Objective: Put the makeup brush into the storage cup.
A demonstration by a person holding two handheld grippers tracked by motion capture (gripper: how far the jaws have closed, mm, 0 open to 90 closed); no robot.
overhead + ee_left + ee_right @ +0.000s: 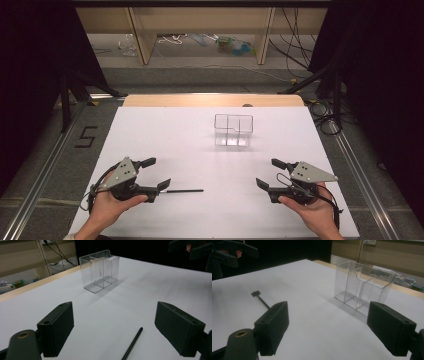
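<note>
clear bin (233,130) stands mid-table (165,135).

table: white sheet top (165,135), bare wood strip along far edge (212,100) | floor: grey carpet (200,77), metal rails both sides (45,167), black "5" marked at left (86,136) | back: light wood shelf frame (145,35), loose cables (295,45), small clutter underneath (232,46) | sides: black curtains (380,65) | light: even, overhead

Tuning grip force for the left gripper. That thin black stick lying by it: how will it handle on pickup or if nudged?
The thin black stick looks straight and rigid, so probably stiff, not floppy. It is very slender, so likely light, and it may skid or pivot if the left gripper nudges one end. It lies flat on the smooth white table, so open jaws would need to close low; it could slip out.
</note>
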